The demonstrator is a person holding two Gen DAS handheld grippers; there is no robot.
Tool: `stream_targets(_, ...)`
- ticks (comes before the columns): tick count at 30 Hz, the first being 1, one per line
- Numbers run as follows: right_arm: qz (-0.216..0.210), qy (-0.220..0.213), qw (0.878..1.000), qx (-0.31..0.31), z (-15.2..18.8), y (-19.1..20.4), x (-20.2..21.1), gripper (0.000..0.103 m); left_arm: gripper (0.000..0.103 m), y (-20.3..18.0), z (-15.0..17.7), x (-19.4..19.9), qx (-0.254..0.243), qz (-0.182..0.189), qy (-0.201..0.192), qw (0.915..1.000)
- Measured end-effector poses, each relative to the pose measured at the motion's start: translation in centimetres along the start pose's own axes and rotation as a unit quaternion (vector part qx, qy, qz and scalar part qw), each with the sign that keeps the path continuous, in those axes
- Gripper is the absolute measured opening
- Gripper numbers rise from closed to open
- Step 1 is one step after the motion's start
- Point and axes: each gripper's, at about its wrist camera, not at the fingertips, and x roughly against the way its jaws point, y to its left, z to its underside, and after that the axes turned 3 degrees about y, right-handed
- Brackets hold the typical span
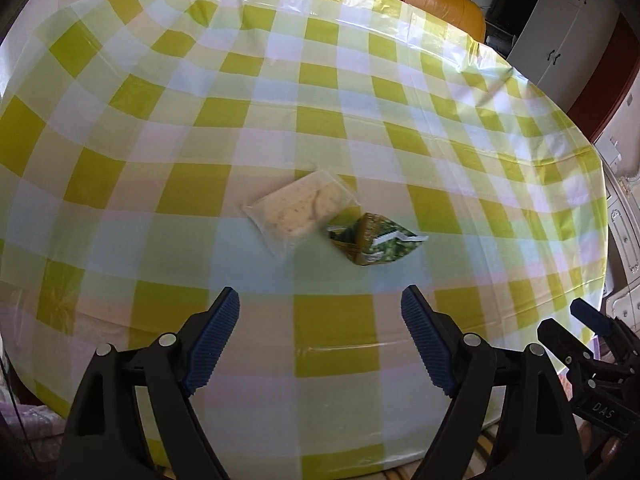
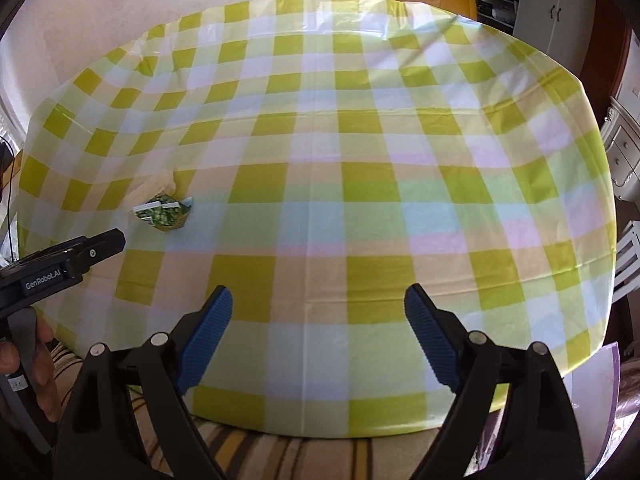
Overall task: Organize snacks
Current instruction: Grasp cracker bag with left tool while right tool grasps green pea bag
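Snacks not yet sorted: nothing is in your grip.
Your left tongs (image 1: 320, 308) and right tongs (image 2: 318, 306) both gape empty; the clear cracker bag (image 1: 300, 210) and green packet (image 1: 370, 242) lie touching mid-table (image 1: 336, 320), nearer your left.

Clear pouch (image 1: 301, 209) left of torn wrapper (image 1: 370, 242)
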Motion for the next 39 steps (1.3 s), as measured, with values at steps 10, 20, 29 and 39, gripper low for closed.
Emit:
stream_targets(10,-0.033,0.011,0.996,0.078,-2.8,7.2,-4.0,0.093,0.086,0.8,-1.9,-4.1,-0.164,-0.041,0.003,0.9855)
stream_targets(20,-0.046,0.016,0.995,0.083,-4.9,9.4,-6.6,0.093,0.084,1.4,-4.4,-6.0,-0.245,-0.006,-0.027,0.9692)
stream_targets(29,-0.052,0.019,0.995,0.082,-5.9,10.0,-8.0,0.093,0.037,2.1,-5.4,-6.5,-0.245,0.036,-0.017,0.9688)
stream_targets(39,-0.060,0.020,0.995,0.079,-6.7,10.9,-9.0,0.093,0.035,3.9,-5.7,-6.0,-0.183,0.024,-0.010,0.9828)
